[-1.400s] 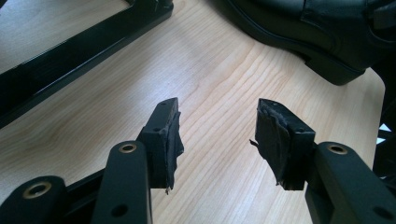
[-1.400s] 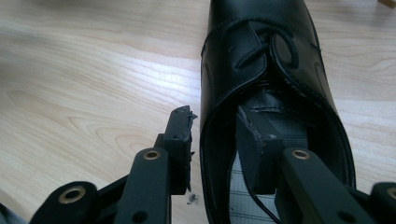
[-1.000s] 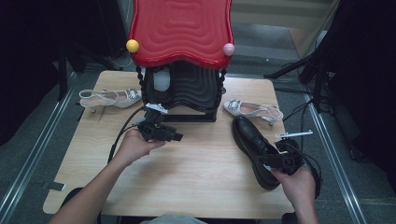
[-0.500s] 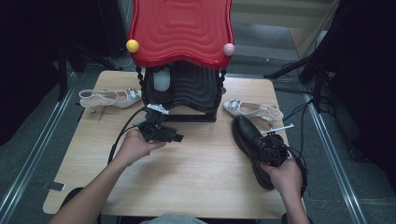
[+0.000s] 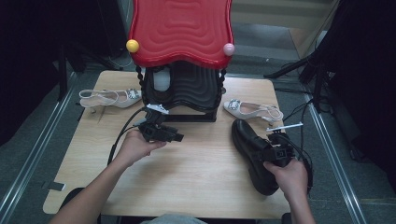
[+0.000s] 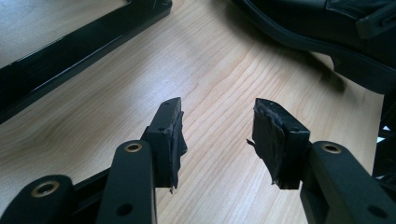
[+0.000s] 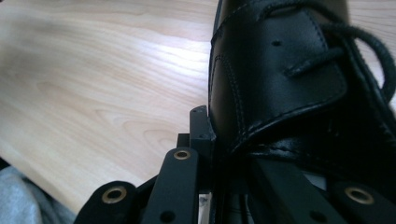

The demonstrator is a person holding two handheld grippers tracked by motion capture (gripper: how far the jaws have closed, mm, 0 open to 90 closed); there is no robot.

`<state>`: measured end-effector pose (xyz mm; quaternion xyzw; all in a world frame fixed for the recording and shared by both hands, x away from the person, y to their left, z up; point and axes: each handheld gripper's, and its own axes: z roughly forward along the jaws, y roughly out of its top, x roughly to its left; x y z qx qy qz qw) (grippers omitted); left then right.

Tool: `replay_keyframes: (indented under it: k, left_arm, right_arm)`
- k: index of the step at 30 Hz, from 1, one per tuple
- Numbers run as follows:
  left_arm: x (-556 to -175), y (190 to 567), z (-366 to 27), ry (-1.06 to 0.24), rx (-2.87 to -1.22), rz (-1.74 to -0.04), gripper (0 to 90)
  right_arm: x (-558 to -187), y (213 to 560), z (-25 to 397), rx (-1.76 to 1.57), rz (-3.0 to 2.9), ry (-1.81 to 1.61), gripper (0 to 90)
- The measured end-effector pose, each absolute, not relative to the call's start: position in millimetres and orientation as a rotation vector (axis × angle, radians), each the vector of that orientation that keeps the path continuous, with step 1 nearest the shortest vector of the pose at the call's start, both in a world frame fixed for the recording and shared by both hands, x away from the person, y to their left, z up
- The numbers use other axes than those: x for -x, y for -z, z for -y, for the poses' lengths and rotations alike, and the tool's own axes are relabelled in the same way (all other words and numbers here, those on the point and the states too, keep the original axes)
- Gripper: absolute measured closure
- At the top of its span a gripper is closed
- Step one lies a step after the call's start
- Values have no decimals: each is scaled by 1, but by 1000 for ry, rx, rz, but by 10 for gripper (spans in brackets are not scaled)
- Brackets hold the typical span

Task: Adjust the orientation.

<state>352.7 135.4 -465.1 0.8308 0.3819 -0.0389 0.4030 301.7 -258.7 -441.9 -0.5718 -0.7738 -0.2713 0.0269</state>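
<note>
A pale wooden table (image 5: 187, 172) stands on a grey floor with dark surroundings. From the high view, a red rack (image 5: 181, 30) with a black base sits at the far edge of the table, a yellow ball (image 5: 132, 45) and a pink ball (image 5: 229, 49) at its corners. One pale sandal (image 5: 109, 97) lies to the rack's left, another sandal (image 5: 252, 109) to its right. Your left hand (image 5: 135, 147) holds the left gripper (image 5: 180, 137) just in front of the rack base, over bare wood and well apart from the black shoe (image 5: 252, 149). The shoe lies on the right part of the table, its toe towards you. Your right hand (image 5: 289, 173) holds the right gripper (image 5: 267, 150) against the shoe's top, near the laces.

In the left gripper view, your left gripper (image 6: 217, 126) stands wide open, with only wood grain between its worn pads (image 6: 270, 140). The shoe (image 6: 327, 28) lies at the top right, and the rack's black base (image 6: 70, 51) runs across the top left.

In the right gripper view, your right gripper (image 7: 219, 135) is at the shoe (image 7: 280, 79): the left jaw presses against the outside of the leather upper, and the upper's edge runs down between the jaws. The other jaw is hidden behind the leather, so you cannot tell for certain that the grip is closed. The laces (image 7: 355, 51) cross at the upper right, and grey cloth (image 7: 23, 200) shows in the lower left corner.
</note>
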Motion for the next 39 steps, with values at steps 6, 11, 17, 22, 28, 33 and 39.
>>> replay_keyframes:
  k: [6,11,17,22,28,33,39]
  left_arm:
    - [-351,464,-136,101,-2091,-962,567]
    - [-348,464,-139,107,-2075,-963,614]
    - [-343,465,-141,106,-2071,-968,634]
    - [-340,467,-143,100,-2065,-982,646]
    - [-335,471,-144,85,-2057,-989,669]
    - [-330,480,-142,57,-2057,-1005,714]
    - [-327,487,-136,35,-2064,-1001,780]
  right_arm:
    - [-294,434,234,1640,2422,860,859]
    - [-292,432,207,1538,2464,860,857]
    - [-296,433,176,1432,2505,848,857]
    - [-301,435,152,1373,2532,842,856]
    - [-303,442,131,1326,2564,825,854]
    - [-297,453,117,1309,2602,791,847]
    - [-289,466,105,1273,2631,768,825]
